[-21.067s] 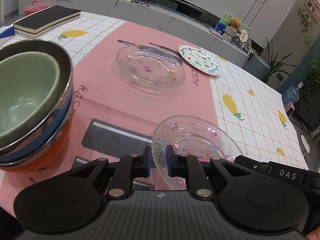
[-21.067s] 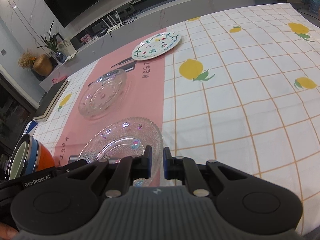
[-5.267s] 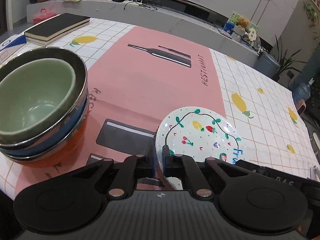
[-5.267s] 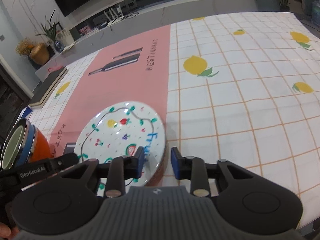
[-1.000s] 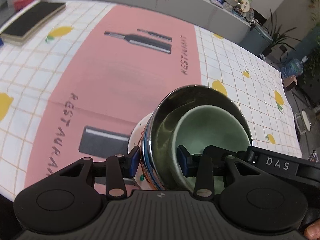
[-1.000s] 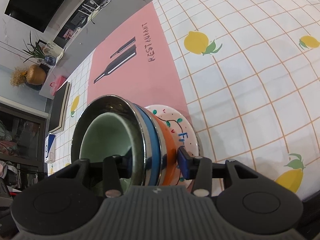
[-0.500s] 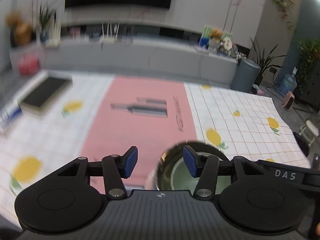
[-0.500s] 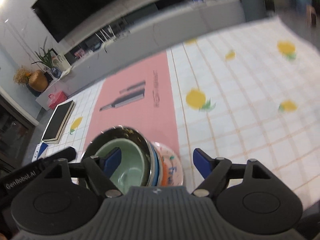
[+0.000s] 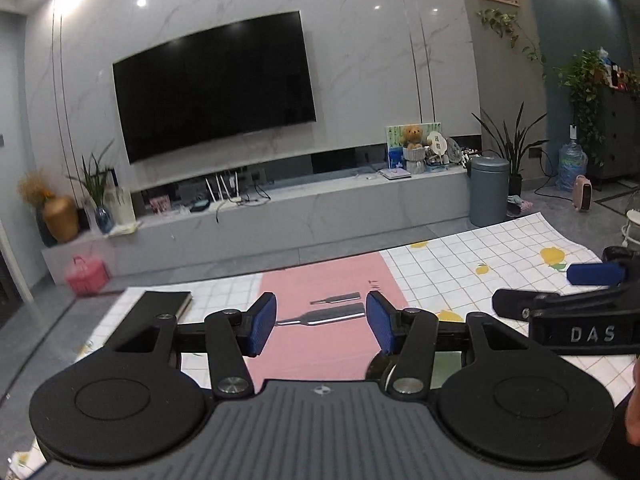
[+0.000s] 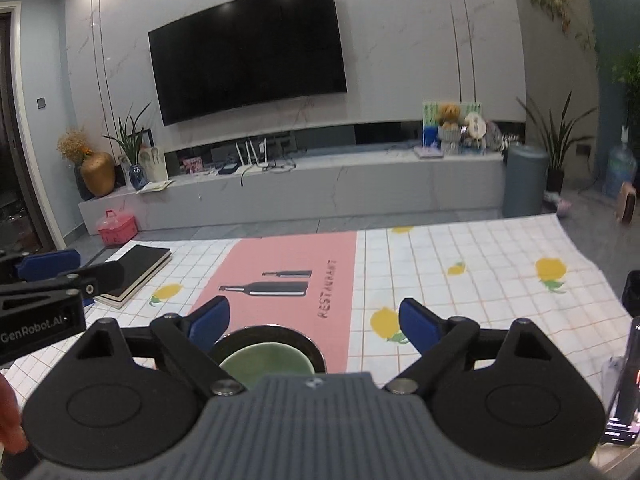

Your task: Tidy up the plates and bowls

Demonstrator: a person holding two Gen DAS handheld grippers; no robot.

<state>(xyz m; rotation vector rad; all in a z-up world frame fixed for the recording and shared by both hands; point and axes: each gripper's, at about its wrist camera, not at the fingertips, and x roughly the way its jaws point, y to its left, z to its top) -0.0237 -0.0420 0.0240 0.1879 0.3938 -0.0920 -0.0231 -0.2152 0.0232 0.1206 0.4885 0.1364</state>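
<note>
Fingers of the right gripper (image 10: 314, 322) stand wide apart with nothing between them; they have just been opening further, and the blue pads touch no part of the bowls. Fingers of the left gripper (image 9: 321, 322) are also well apart and empty, having opened a moment ago and now holding that width.

The bowl stack (image 10: 267, 354), a green bowl nested in a dark-rimmed one, sits on the bench (image 10: 460, 280) below and just short of the right fingertips, its near half hidden behind the gripper body. In the left wrist view only a sliver of its rim (image 9: 378, 366) shows beneath the right-hand finger of that gripper. Whatever lies under the stack cannot be seen from either camera.

Judging by this, the step in hand is the retreat after setting the stack down. To do it well, both grippers should lift away from the stack with the fingers kept spread, so no pad catches the rim and tips or drags the bowls. Both pairs should clear the stack's rim before swinging sideways. The pink runner (image 10: 288, 268) beyond the stack is bare, so the task looks close to finished.
</note>
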